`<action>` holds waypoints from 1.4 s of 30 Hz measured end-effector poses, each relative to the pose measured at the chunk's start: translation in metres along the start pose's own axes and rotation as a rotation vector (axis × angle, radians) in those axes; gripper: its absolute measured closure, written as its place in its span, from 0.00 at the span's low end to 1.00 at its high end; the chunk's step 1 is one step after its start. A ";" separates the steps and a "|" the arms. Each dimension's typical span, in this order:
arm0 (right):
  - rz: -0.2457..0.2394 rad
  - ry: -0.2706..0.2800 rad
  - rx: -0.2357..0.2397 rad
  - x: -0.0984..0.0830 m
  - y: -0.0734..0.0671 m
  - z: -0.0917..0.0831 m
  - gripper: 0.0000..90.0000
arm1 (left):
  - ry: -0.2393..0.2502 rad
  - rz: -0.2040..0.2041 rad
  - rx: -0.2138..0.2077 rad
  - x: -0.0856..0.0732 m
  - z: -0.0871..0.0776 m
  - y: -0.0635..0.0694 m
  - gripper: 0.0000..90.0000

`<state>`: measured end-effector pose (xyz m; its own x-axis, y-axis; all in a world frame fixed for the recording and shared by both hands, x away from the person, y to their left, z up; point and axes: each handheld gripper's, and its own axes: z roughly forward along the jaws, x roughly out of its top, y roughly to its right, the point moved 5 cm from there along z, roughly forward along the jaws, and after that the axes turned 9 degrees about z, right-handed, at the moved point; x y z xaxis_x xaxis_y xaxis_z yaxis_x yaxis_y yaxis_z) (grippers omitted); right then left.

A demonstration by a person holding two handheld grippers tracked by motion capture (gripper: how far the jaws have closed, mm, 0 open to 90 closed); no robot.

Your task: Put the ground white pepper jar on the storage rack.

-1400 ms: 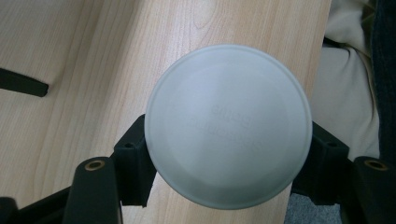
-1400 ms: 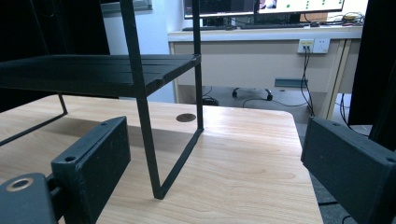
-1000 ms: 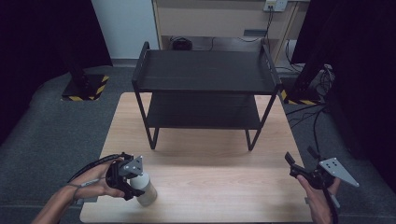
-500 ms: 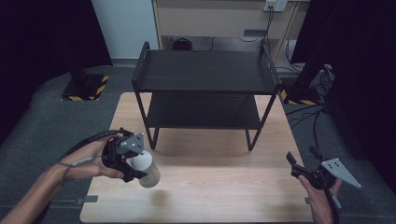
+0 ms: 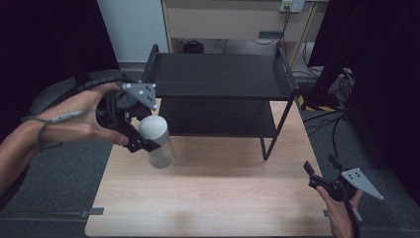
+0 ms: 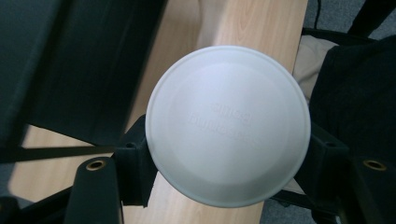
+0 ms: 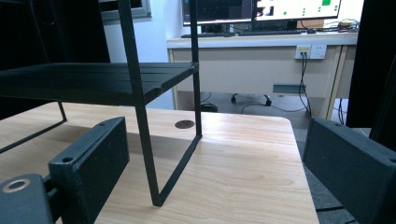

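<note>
A clear plastic bottle with a white cap (image 5: 156,136) hangs high over the table's left side, level with the black two-tier shelf (image 5: 218,74), with my left gripper (image 5: 143,134) shut on it just below the cap. In the left gripper view the round white cap (image 6: 228,125) faces the camera and both black jaws press the bottle's sides. My right gripper (image 5: 322,173) rests low at the table's front right corner, jaws wide open with nothing between them. In the right gripper view the shelf's front leg (image 7: 142,126) stands a little ahead of those jaws.
The wooden table (image 5: 218,198) carries the black shelf at its back half. A desk with monitors (image 7: 261,14) and wall sockets stands behind. Cables and yellow-black floor markings (image 5: 317,106) lie to the right of the table.
My left gripper has risen with the bottle from the table's front left up to the height of the shelf's top tier. The right gripper has stayed where it was.
</note>
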<state>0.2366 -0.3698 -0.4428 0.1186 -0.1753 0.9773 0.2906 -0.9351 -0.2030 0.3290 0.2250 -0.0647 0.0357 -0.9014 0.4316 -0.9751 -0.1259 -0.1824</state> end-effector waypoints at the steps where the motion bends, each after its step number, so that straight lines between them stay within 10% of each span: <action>1: 0.000 -0.001 0.000 0.000 0.000 0.000 0.08 | -0.016 0.016 0.023 0.015 -0.010 -0.001 0.37; 19: 0.013 0.010 0.001 0.000 0.001 -0.002 0.08 | -0.037 -0.049 0.003 0.088 -0.059 -0.046 0.37; 42: 0.018 0.013 -0.009 0.000 0.003 -0.005 0.08 | -0.013 -0.294 0.111 0.085 -0.043 -0.154 0.36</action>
<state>0.2329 -0.3739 -0.4435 0.1113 -0.1957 0.9743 0.2804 -0.9344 -0.2197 0.4732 0.1853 0.0379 0.3159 -0.8246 0.4694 -0.8927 -0.4259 -0.1474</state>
